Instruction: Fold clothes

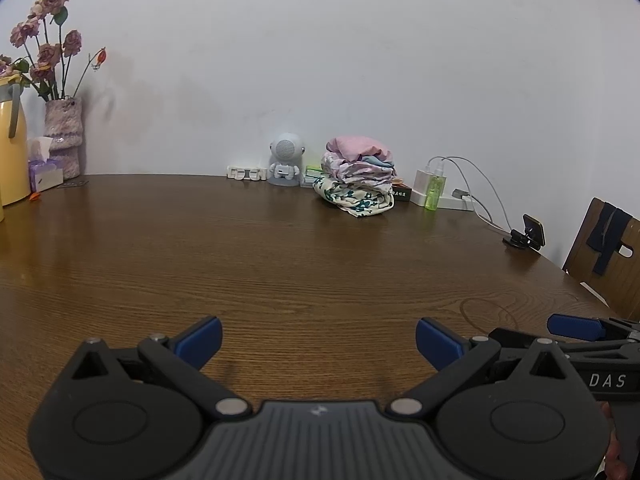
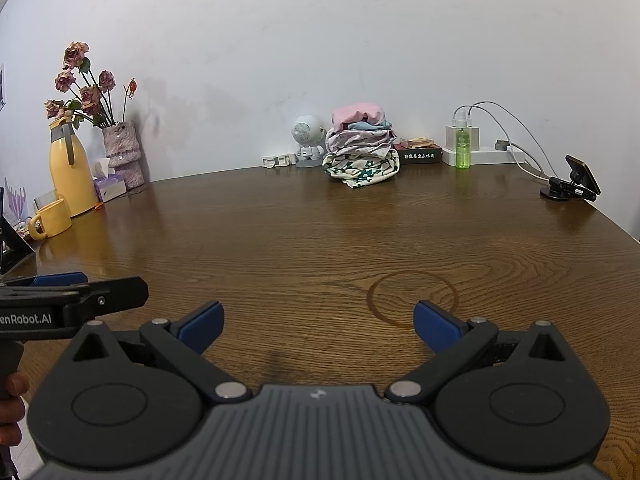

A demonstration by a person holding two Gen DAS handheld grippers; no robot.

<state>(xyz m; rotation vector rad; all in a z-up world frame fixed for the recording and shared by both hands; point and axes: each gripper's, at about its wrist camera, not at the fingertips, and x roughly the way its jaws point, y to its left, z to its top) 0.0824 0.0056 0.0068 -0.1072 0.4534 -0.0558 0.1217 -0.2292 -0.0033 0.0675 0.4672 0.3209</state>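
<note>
Both the left gripper (image 1: pixel 319 342) and right gripper (image 2: pixel 319 326) are hovering spread and empty, risking toppling the upper-centre clothes stack (image 2: pixel 361 148) by reaching clumsily

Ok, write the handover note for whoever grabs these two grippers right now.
Left gripper: open, empty, low over the near edge of the wooden table.
Right gripper: open, empty, beside the left one, over a ring stain in the wood.
Clothes: one stack of garments at the far edge by the wall, pink piece on top, green floral piece at the bottom, between the astronaut figure and the green spray bottle.
Done: the stack looks folded, though loosely.
Left: no garment lies in the work area; whether more clothes wait out of view cannot be told.
</note>
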